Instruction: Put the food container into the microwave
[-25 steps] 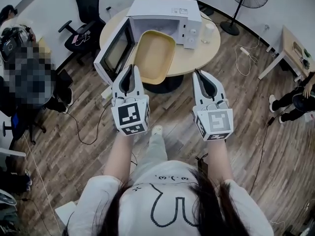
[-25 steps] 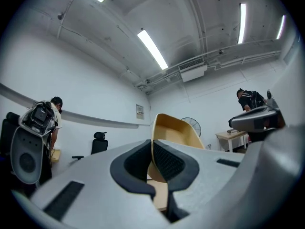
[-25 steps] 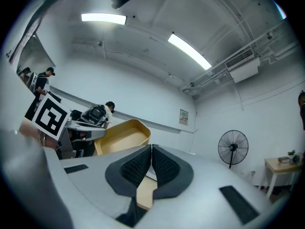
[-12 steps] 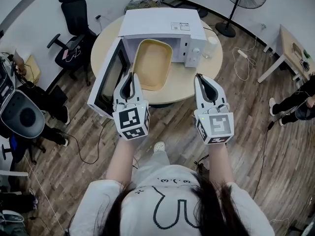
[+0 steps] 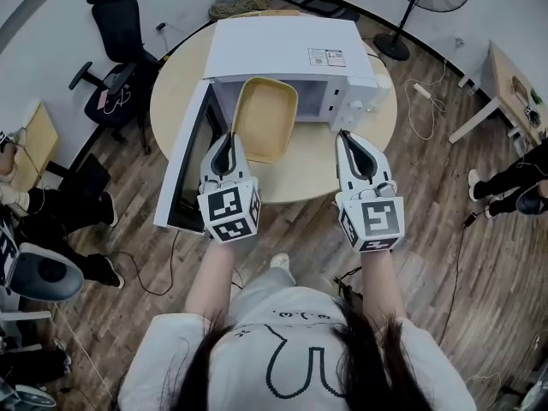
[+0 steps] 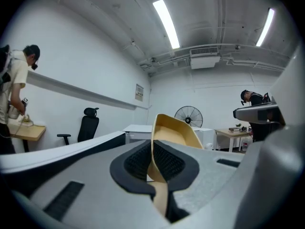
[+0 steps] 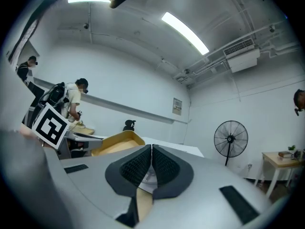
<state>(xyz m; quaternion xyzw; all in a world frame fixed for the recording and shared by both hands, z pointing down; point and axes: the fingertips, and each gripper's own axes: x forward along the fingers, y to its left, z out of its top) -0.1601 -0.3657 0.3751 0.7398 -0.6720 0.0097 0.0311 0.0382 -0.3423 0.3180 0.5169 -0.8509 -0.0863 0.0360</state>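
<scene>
1. The food container (image 5: 264,118), a shallow yellow tray, hangs in the air over the near-left part of the round table (image 5: 312,174). Its far end is right at the mouth of the microwave (image 5: 282,45).
2. The left gripper (image 5: 228,137) has its fingers pinched on the container's near rim. The left gripper view shows the thin yellow wall clamped between the ribbed pads (image 6: 167,162).
3. Over the last second the person has stepped closer. The container, which sat further out in front of the oven, now has its far end under the oven's top edge.
4. That suggests the placing is under way. What remains is to push the container fully in, set it down and let go.
5. The right gripper (image 5: 347,135) hovers over the table's near edge, just right of the container. Its fingers are closed together with nothing between them.
6. The microwave door (image 5: 184,169) stands swung open past the table's left edge, leaving the opening free.
7. A chair (image 5: 120,24) stands off beyond the table's far-left side.
</scene>
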